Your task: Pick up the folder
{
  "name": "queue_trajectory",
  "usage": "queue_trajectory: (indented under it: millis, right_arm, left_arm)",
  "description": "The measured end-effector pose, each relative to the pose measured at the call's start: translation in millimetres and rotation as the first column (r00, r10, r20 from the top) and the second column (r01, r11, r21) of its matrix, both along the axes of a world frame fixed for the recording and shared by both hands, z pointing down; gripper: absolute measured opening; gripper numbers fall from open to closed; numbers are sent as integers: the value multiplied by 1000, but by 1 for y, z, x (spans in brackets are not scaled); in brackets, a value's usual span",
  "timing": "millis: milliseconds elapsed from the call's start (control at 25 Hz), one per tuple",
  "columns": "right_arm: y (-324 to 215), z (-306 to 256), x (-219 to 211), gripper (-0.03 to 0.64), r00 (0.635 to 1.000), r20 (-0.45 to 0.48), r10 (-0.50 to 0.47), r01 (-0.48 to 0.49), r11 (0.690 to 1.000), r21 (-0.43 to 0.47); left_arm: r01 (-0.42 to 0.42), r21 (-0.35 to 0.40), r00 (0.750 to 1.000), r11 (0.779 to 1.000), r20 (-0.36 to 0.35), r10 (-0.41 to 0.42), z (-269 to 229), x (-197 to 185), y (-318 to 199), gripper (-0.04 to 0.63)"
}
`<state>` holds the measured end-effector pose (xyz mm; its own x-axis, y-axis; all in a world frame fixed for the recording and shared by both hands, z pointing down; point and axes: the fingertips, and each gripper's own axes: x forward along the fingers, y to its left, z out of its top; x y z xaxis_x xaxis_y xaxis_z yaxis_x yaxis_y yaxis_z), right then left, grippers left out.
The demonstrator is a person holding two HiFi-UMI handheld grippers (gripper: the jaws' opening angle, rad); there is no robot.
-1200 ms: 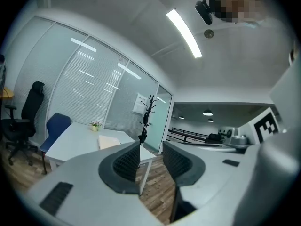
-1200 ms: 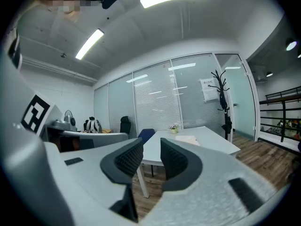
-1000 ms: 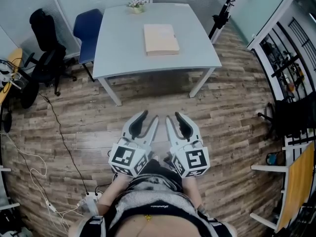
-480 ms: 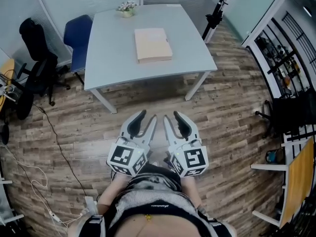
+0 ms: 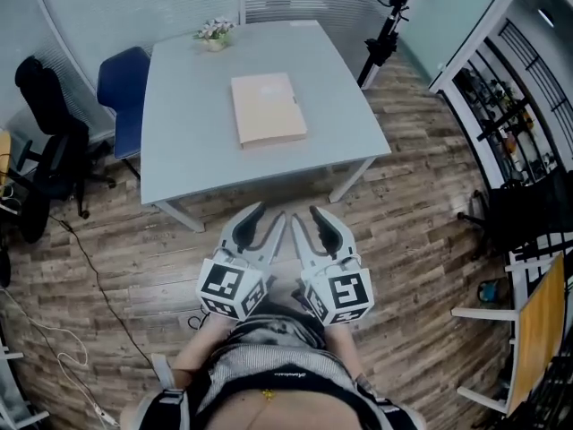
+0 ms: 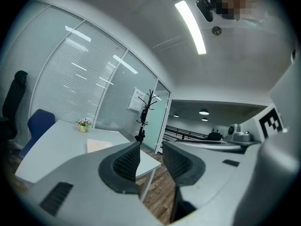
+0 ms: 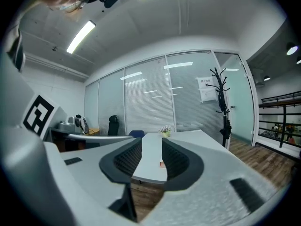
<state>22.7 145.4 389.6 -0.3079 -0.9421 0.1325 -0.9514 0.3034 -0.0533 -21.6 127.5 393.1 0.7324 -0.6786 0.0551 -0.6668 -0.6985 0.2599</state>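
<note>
Left gripper (image 5: 269, 215) and right gripper (image 5: 306, 215) hung spread, empty, well apart from the tan folder (image 5: 267, 108) lying flat on the desk (image 5: 188, 141); jaws meeting its thin edge might merely push it away.

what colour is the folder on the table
The folder is pale beige, best seen in the head view.

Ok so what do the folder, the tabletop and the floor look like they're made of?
Folder: probably card or thin paperboard, matte pale tan, no glare.
Tabletop: likely laminate or painted board, smooth uniform light grey.
Floor: wood planks or wood-look laminate, brown grain in staggered strips; which, I can't tell.
</note>
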Motion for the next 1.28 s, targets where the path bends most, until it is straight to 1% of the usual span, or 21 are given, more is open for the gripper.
queue_trajectory:
  millis: [280,480,720,880,1000,1280]
  right_arm:
    - [-59,7,-8,133,1000,-7,-6,6,1000,-16]
    - [-91,10,-17,134,1000,-11,1,-1,1000,-15]
    - [-116,15,-6,135,999,-4,35,-35,999,-31]
    - [-135,17,3,135,999,-10,45,-45,998,-37]
    - [-154,20,7,135,999,-4,41,-41,998,-45]
    - [-213,18,17,135,1000,5,-6,6,999,-38]
  left_arm:
    - [10,-17,1000,1000,2,-10,7,-11,-56,124]
    - [6,-12,1000,1000,-5,-6,8,-22,-88,124]
    - [3,-28,1000,1000,-11,-3,12,-23,-114,124]
    - [13,-17,1000,1000,-10,-14,10,-21,-133,124]
    - [20,-28,1000,999,-6,-20,15,-16,-152,124]
    - [30,-30,999,999,-15,-31,15,4,-209,124]
